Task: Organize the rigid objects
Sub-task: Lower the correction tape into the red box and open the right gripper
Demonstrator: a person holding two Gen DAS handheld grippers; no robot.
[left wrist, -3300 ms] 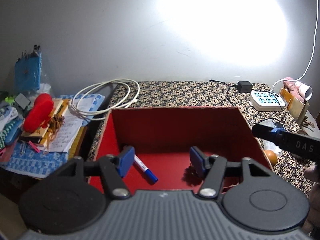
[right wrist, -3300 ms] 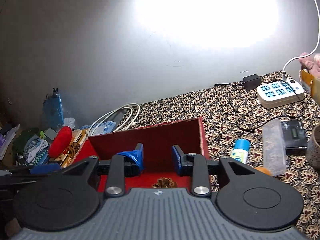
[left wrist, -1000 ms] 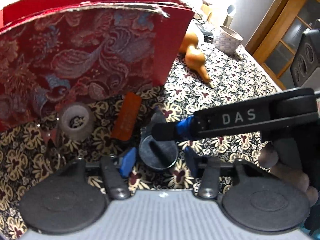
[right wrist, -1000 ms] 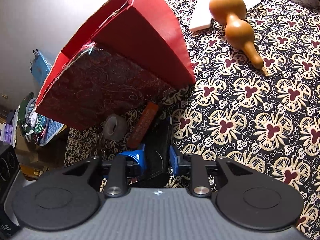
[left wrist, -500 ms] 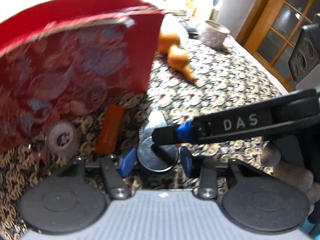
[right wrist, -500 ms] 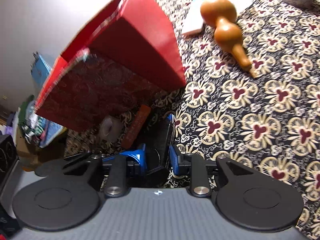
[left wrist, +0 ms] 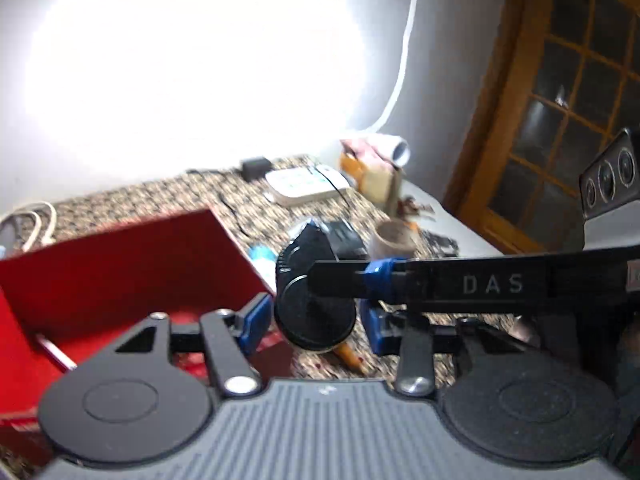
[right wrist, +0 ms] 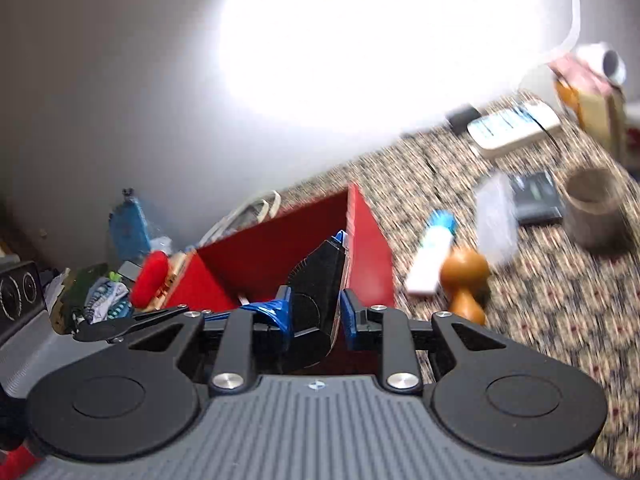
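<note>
A black round-bodied device with a pointed end (right wrist: 316, 304) is gripped between my right gripper's (right wrist: 314, 316) blue pads, lifted above the near edge of the open red box (right wrist: 280, 256). In the left wrist view the same black device (left wrist: 314, 300) hangs between my left gripper's (left wrist: 314, 320) blue pads, which stand spread beside it; the right gripper's black finger (left wrist: 440, 284) crosses in front. The red box (left wrist: 132, 264) lies to the left below.
On the patterned cloth right of the box lie an orange gourd (right wrist: 464, 276), a white-and-blue tube (right wrist: 432, 252), a clear case (right wrist: 496, 216), a dark gadget (right wrist: 536, 196), a cup (right wrist: 596, 208) and a white power strip (right wrist: 516, 124). Clutter sits left of the box (right wrist: 148, 276).
Both grippers rose from the cloth in front of the box; the black device came up with the right gripper and is now over the box's edge. Views are motion-blurred.
</note>
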